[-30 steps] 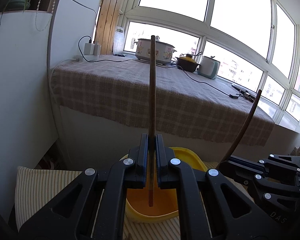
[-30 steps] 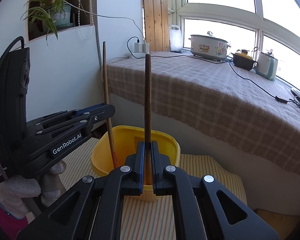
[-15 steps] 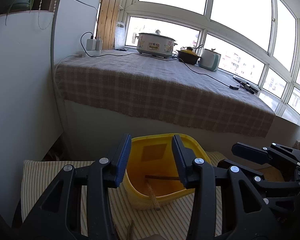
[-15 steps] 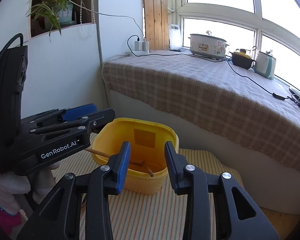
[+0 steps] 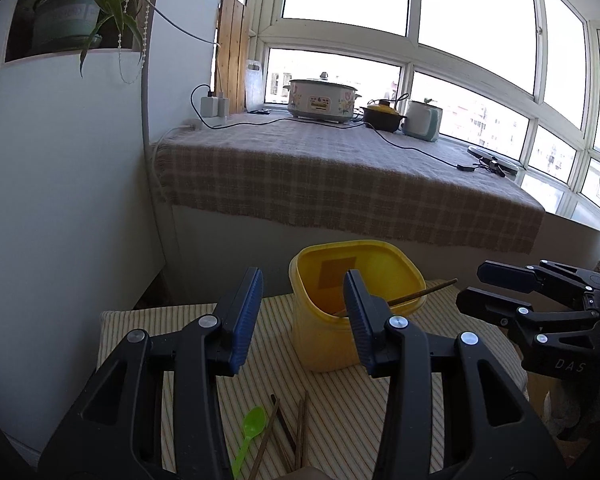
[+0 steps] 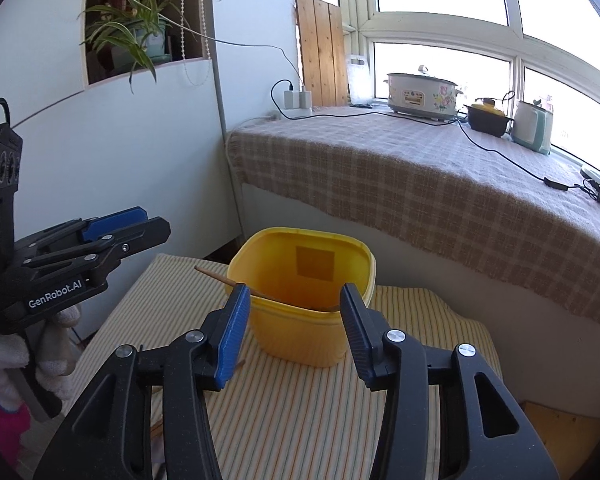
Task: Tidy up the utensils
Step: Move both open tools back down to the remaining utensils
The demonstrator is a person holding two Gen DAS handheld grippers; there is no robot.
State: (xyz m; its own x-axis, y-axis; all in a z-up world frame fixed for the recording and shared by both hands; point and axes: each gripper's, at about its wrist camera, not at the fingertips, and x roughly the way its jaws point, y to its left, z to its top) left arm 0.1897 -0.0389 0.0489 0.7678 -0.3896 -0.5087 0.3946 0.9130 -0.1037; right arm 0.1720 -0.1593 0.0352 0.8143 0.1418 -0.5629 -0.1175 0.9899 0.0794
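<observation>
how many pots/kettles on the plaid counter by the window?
3, side by side: white floral slow cooker on the left, dark pot with yellow lid in the middle, pale green kettle on the right. None looks hidden behind them.

The left tool (image 6: 100, 236) reads "GenRobot.AI"; the right tool (image 5: 500, 292) reads "DAS".

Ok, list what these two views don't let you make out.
- Yellow tub, left wrist view: the left gripper finger covers the chopstick's lower end inside.
- Green spoon and loose chopsticks: cut off by the bottom edge.
- Cooker label, right wrist view: too small to read.
</observation>
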